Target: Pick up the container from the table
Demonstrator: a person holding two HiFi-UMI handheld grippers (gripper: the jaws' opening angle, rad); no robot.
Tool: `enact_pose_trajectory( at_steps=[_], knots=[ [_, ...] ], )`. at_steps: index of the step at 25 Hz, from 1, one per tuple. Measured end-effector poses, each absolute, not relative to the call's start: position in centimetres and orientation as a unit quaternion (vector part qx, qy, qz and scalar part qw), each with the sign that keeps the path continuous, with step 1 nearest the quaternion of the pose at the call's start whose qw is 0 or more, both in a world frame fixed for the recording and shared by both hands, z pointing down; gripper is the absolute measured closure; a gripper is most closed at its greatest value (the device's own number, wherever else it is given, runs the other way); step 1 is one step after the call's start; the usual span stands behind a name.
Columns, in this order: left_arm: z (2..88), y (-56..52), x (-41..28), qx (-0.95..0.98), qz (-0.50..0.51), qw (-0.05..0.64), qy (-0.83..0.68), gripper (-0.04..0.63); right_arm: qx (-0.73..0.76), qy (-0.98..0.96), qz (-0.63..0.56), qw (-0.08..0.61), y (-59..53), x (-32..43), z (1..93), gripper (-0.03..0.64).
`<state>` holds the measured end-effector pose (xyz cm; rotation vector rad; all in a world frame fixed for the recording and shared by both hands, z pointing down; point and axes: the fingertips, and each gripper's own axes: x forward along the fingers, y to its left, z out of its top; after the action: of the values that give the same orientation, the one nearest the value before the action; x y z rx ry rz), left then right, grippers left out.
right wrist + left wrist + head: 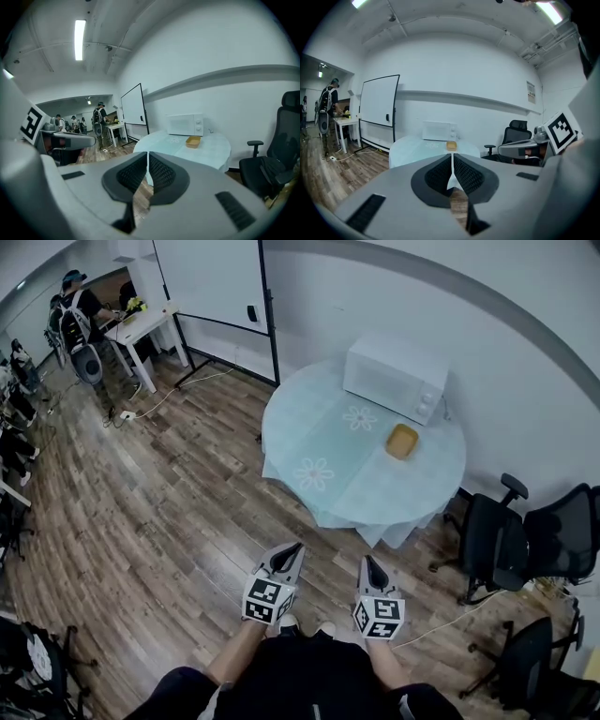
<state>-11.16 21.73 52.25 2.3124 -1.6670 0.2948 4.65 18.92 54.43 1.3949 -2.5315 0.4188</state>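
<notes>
A: Two units, left gripper (pixel 296 549) and right gripper (pixel 369 562): what state?
B: Both jaw pairs were pressed together, empty.
A: Where was the container (pixel 401 441)?
B: On the round table (pixel 300 427), just beside the microwave (pixel 394 376). Only the left gripper view showed a wall notice (pixel 530 92); its print was too small to read.

Yellow-orange container (pixel 401 441); the worktop (pixel 300 423) is draped in pale aqua with white flower prints (two show). White microwave (pixel 396 377), brown wood-plank floor (pixel 141 512), black chairs (pixel 497 540). Grey left claw (pixel 296 547) and right claw (pixel 367 561) bear black-and-white square markers.
</notes>
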Motion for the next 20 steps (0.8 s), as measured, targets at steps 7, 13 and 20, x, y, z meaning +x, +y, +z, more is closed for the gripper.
enact_pose_trajectory(
  at_steps=[7, 13, 20],
  knots=[
    [52.9, 21.5, -9.8, 0.797, 0.105, 0.147, -0.577, 0.569, 0.482, -0.856, 0.15, 0.11, 18.8, 6.6, 54.7, 0.591],
    [52.6, 20.7, -7.4, 0.797, 0.109, 0.14, -0.577, 0.569, 0.476, -0.86, 0.153, 0.103, 18.5, 8.4, 54.6, 0.591],
    [52.4, 21.1, -5.1, 0.795, 0.119, 0.131, -0.58, 0.569, 0.466, -0.866, 0.153, 0.098, 18.9, 10.6, 54.5, 0.592]
  ],
)
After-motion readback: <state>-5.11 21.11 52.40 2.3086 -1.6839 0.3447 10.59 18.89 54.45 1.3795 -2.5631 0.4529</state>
